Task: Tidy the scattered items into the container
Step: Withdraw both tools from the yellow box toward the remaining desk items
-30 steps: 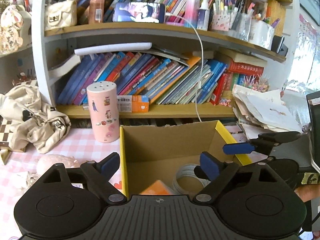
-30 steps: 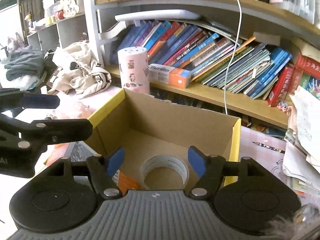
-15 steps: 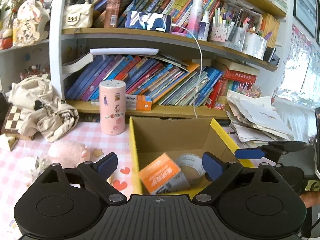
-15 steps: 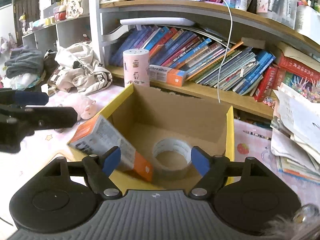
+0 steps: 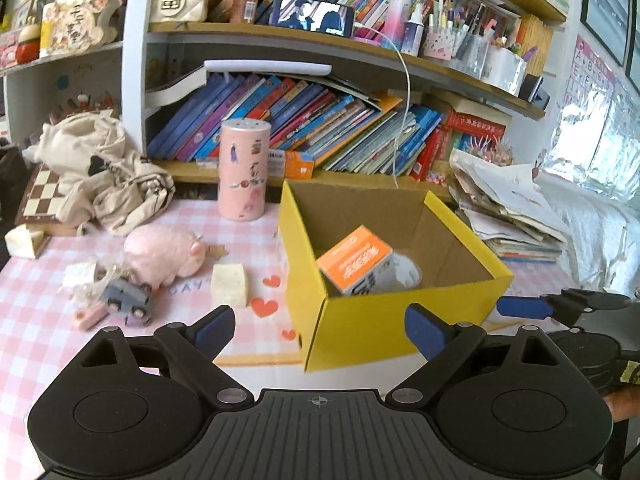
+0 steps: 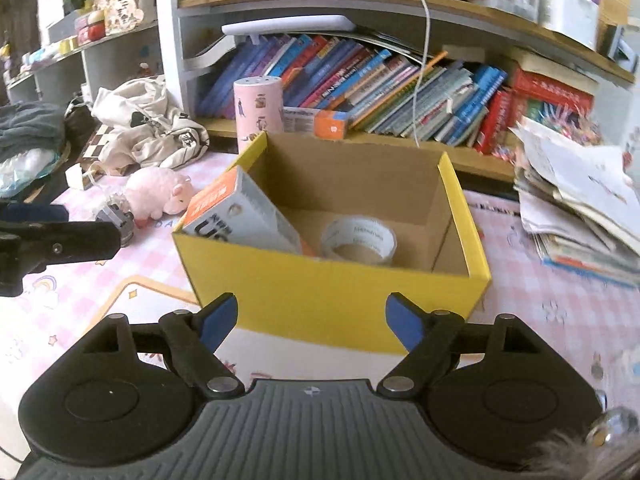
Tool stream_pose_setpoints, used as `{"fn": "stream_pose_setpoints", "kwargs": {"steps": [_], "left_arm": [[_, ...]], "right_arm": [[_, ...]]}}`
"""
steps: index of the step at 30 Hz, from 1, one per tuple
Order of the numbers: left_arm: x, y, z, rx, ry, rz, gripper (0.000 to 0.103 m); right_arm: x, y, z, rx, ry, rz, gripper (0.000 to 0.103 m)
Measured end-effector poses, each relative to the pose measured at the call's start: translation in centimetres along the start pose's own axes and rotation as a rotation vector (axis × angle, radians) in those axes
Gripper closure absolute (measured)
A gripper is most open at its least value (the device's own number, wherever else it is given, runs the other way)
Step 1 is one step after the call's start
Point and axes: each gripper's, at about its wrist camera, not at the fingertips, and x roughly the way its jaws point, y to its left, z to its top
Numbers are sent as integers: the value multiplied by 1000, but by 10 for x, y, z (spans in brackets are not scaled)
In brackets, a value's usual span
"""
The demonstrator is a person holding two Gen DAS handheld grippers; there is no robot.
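A yellow cardboard box (image 5: 400, 320) (image 6: 332, 296) stands on the pink checked table. Inside, an orange and white carton (image 5: 354, 260) (image 6: 240, 212) leans against the left wall beside a roll of clear tape (image 6: 359, 240). My left gripper (image 5: 320, 326) is open and empty, in front of the box. My right gripper (image 6: 310, 316) is open and empty, also in front of the box. Left of the box lie a pink plush pig (image 5: 160, 250) (image 6: 158, 196), a white cube (image 5: 231, 284), a small grey toy car (image 5: 126, 300) and a small pink piece (image 5: 90, 316).
A pink cylinder (image 5: 244, 170) stands behind the box by the bookshelf (image 5: 320, 132). Crumpled cloth (image 5: 104, 176) and a chessboard (image 5: 40, 196) lie at the far left. A stack of papers (image 5: 508, 208) sits to the right.
Both grippers have pulled back and up from the box, so its whole front now shows. The orange carton stays leaning inside.
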Motion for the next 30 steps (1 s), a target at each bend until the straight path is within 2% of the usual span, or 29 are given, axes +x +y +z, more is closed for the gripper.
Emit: {"fn": "stream_pose_setpoints", "kwargs": {"steps": [15, 30], "left_arm": [[-29, 32, -30, -24, 40, 8, 9], [-42, 61, -41, -60, 58, 27, 9]], "right_arm": [[-24, 46, -25, 44, -1, -40, 22], [-30, 79, -28, 13, -7, -50, 21]]}}
